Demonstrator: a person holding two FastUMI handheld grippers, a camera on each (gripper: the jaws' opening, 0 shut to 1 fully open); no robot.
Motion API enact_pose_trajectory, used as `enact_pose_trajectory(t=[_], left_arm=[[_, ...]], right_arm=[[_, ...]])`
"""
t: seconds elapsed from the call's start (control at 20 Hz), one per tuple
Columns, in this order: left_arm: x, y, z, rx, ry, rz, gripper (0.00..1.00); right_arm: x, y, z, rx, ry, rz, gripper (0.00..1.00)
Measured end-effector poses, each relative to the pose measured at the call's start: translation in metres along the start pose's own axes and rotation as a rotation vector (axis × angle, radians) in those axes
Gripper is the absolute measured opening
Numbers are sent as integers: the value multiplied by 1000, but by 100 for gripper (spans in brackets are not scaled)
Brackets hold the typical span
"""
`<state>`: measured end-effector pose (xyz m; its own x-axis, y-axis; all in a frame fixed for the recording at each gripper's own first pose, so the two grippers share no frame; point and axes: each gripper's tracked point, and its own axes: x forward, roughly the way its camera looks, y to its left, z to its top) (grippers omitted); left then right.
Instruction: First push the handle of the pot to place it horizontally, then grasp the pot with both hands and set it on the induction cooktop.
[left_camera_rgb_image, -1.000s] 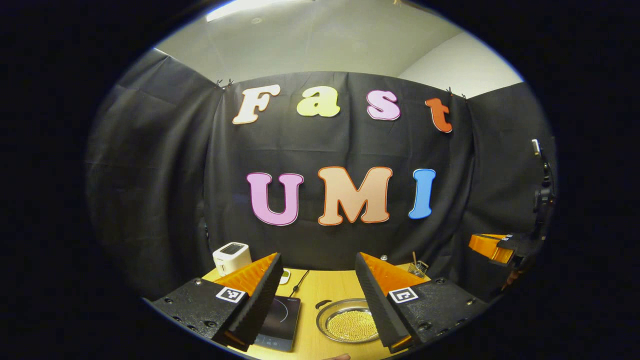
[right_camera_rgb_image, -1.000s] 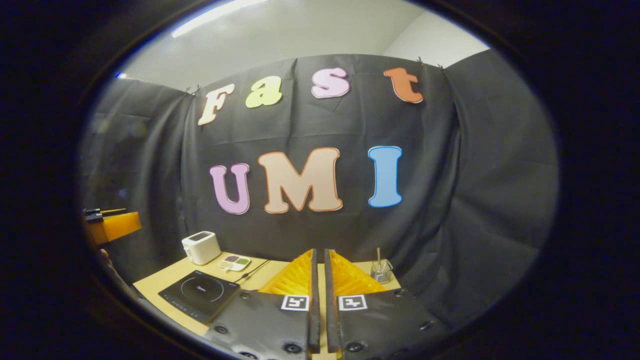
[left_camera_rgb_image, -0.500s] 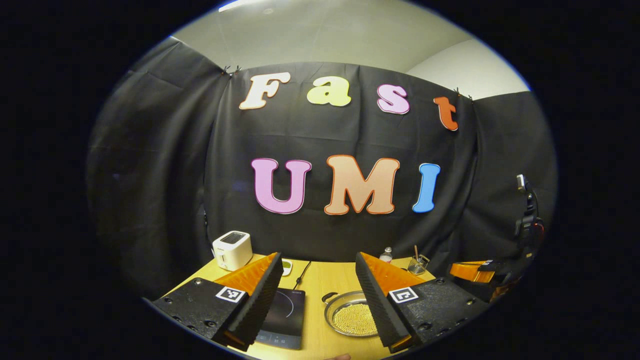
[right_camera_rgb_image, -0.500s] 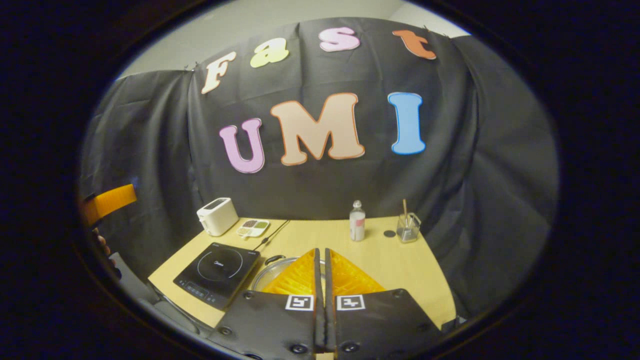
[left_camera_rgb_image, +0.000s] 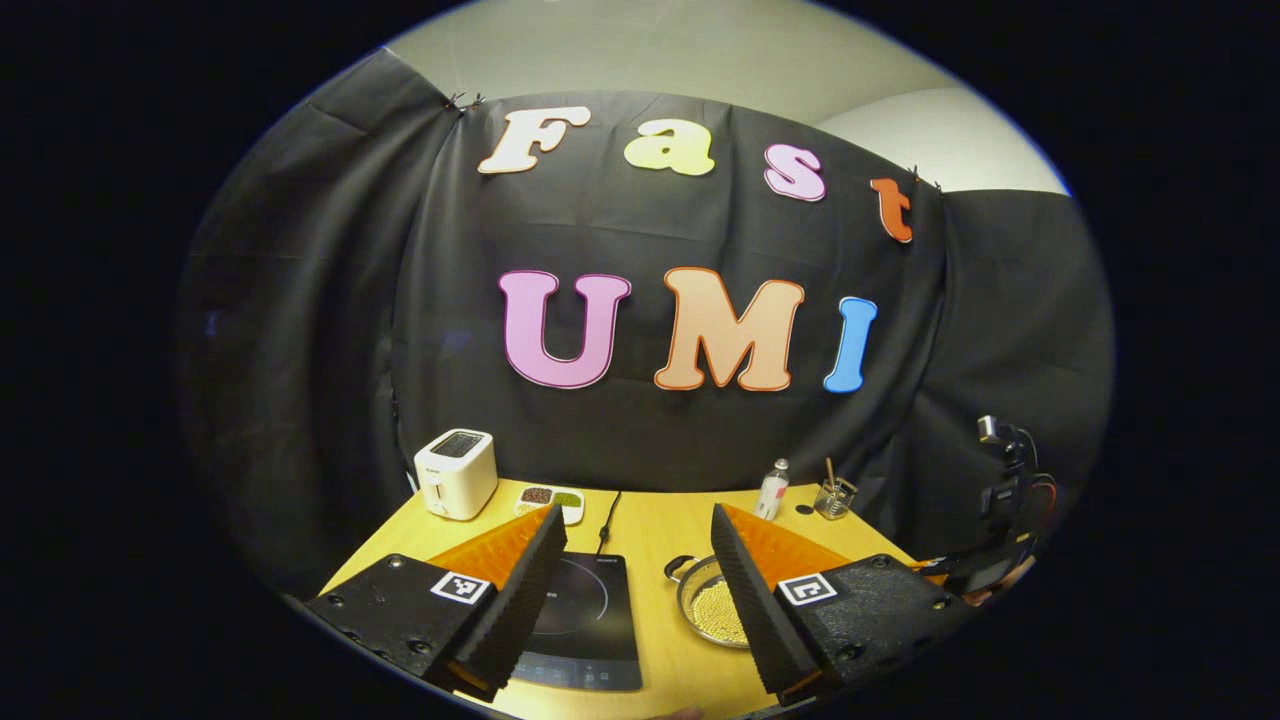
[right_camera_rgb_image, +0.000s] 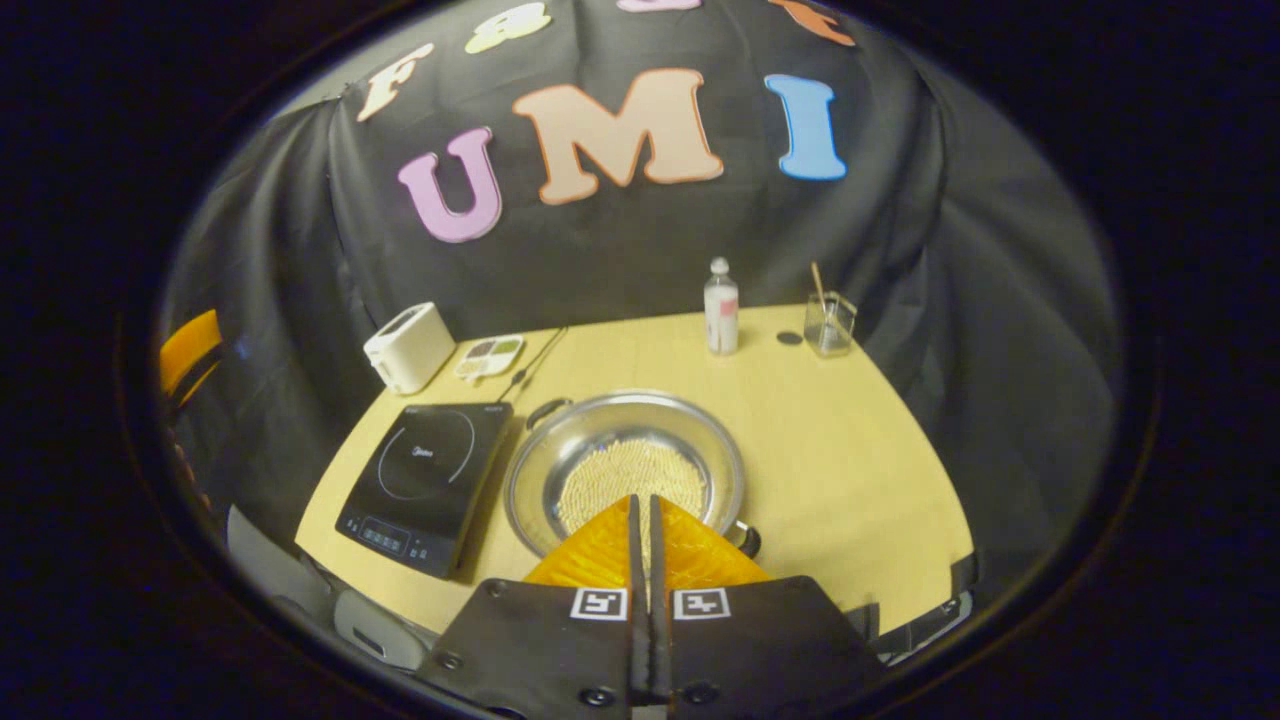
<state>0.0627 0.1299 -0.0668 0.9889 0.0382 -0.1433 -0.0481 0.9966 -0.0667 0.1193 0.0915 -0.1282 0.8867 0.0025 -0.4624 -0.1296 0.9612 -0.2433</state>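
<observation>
A pale wooden table (right_camera_rgb_image: 830, 470) stands against the booth's black cloth wall. On it the steel pot (right_camera_rgb_image: 625, 480), its bottom covered in small pale beads, sits at table centre, and the induction cooktop (right_camera_rgb_image: 425, 485) lies just beside it at its 9 o'clock. One dark handle (right_camera_rgb_image: 545, 408) sits at the pot's 11 o'clock, the other (right_camera_rgb_image: 748, 540) at about 4 o'clock, so the pair lies on a diagonal.

The right gripper (right_camera_rgb_image: 640, 515) hangs over the pot's near rim with its fingers pressed together and nothing between them — a blunt tip fit for pushing. The left gripper (left_camera_rgb_image: 640, 585) is held spread wide and empty above the cooktop (left_camera_rgb_image: 590, 620) and the pot (left_camera_rgb_image: 712, 605).

The step in hand looks like the handle push. It is best done by lowering the closed tip beside the near handle and nudging sideways along the rim — low and slow, so the pot turns in place without sliding into the cooktop or spilling beads.
</observation>
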Motion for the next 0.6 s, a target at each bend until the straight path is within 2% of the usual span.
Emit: enact_pose_trajectory(t=[0.1,0.25,0.3,0.35,0.45,0.6], left_arm=[[4,12,-6,4,15,31,89],[14,8,-14,-51,37,40,84],[17,8,-20,-51,55,44,89],[20,8,-25,-40,79,62,89],[28,3,-19,-38,77,83,90],[38,-10,-16,-26,82,106,89]], right_arm=[[9,-5,-24,-10,83,-15,0],[22,-13,-45,-28,162,-19,3],[27,-13,-51,-33,179,-10,3],[31,-14,-57,-44,198,0,0],[41,-17,-74,-71,238,20,3],[53,-19,-96,-46,308,61,3]])
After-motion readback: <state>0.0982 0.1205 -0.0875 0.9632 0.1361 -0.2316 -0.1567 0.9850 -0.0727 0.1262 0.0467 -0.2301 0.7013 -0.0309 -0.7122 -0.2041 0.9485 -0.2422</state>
